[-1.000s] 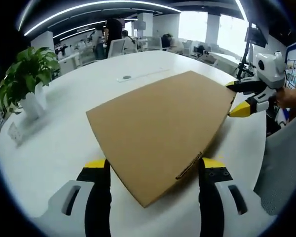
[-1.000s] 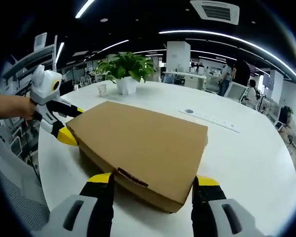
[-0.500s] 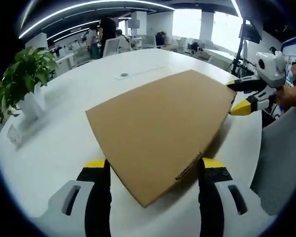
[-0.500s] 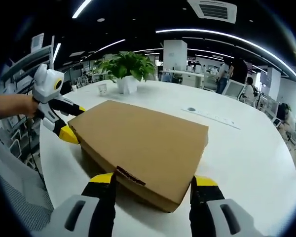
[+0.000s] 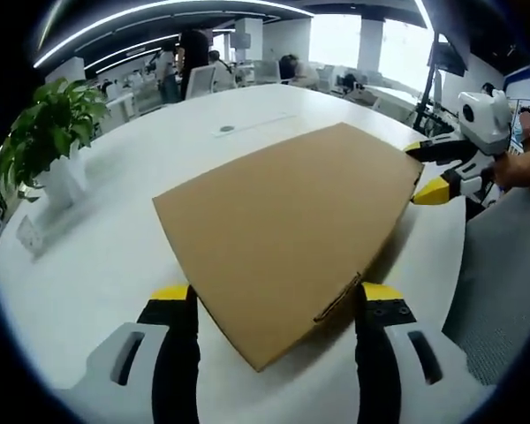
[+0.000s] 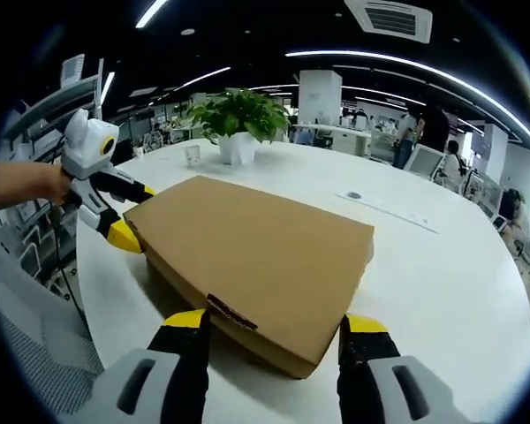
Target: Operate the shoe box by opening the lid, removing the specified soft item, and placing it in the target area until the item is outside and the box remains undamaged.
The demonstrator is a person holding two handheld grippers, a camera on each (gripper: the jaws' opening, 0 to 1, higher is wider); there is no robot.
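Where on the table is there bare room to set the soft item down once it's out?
Bare white table lies between the shoe box and the cable strip; another patch lies between the box and the potted plant. It is crowded at the box ends, where the left gripper and right gripper straddle its corners.

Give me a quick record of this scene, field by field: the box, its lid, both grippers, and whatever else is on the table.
box: cardboard shoe box lying flat on the white table
lid: closed
left gripper: jaws open, one on each side of a corner of the box
right gripper: jaws open, astride the opposite end of the box
soft item: hidden, presumably inside the box
also on table: potted plant in a white pot, beyond the box
background: open office with people and desks
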